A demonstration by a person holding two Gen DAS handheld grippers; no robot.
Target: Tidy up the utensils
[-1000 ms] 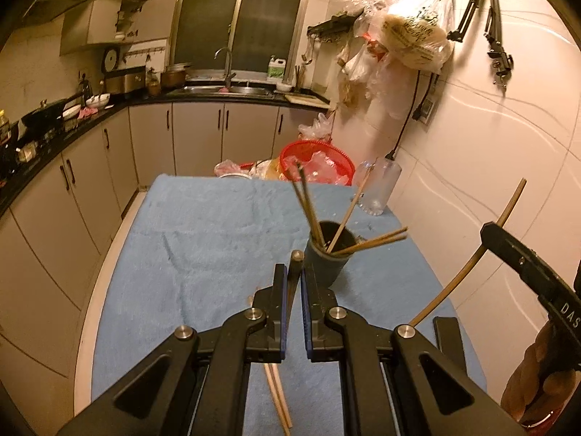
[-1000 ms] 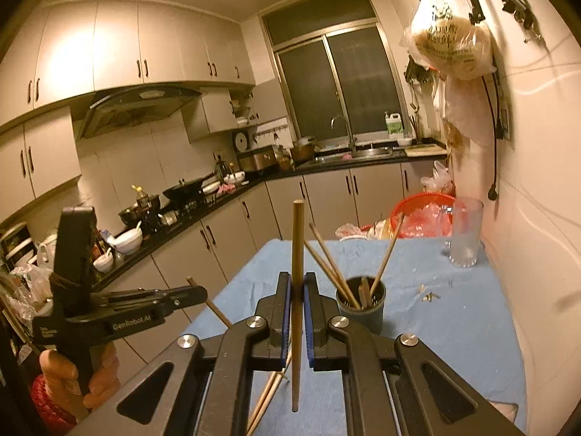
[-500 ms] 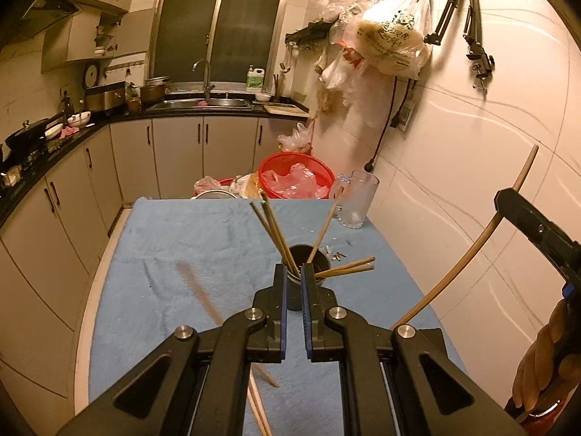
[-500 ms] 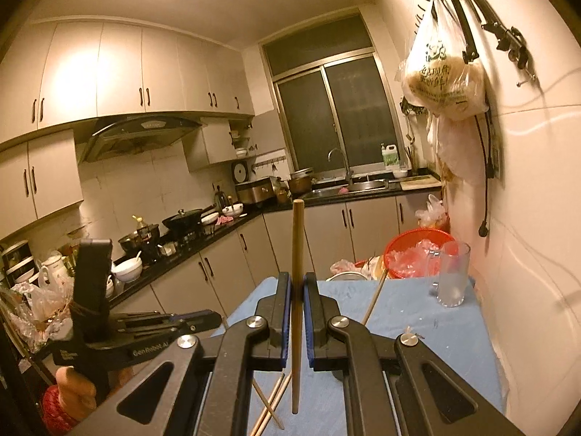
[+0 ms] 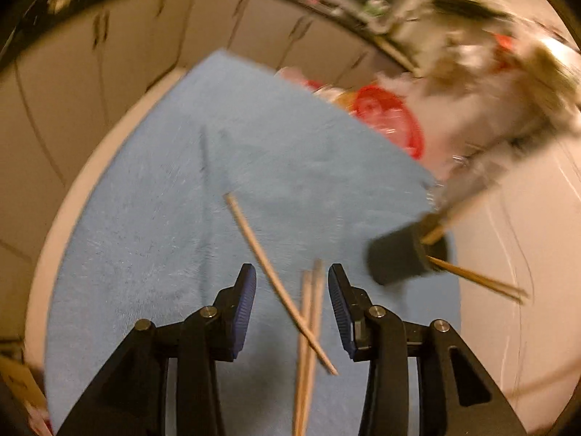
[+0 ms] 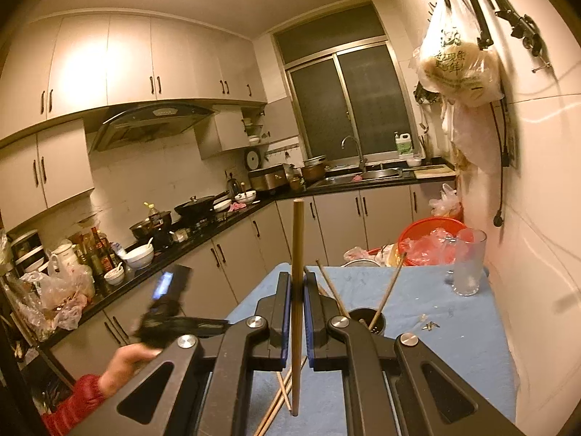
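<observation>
My left gripper [image 5: 292,272] points down at the blue towel [image 5: 174,189], its jaws opening. Three loose wooden chopsticks [image 5: 307,327] lie on the towel in the gap between the jaws, one crossing the other two; the pads touch none of them. A dark cup [image 5: 406,258] with several chopsticks in it stands to the right, blurred. My right gripper [image 6: 297,279] is shut on one upright chopstick [image 6: 297,225] above the table. Past it stand the dark cup [image 6: 366,321] and the loose chopsticks [image 6: 279,399]. The left gripper [image 6: 167,312] shows blurred at the left.
A red basket [image 6: 432,232] with plastic bags sits at the table's far end, and a clear glass [image 6: 468,265] stands by the wall. Kitchen cabinets and a cluttered counter [image 6: 163,250] run along the left. A hand in a red sleeve [image 6: 120,363] holds the left gripper.
The left gripper has swung down towards the towel, rolled, and gone from shut to open over the loose chopsticks. The right gripper has kept still, holding its chopstick.
</observation>
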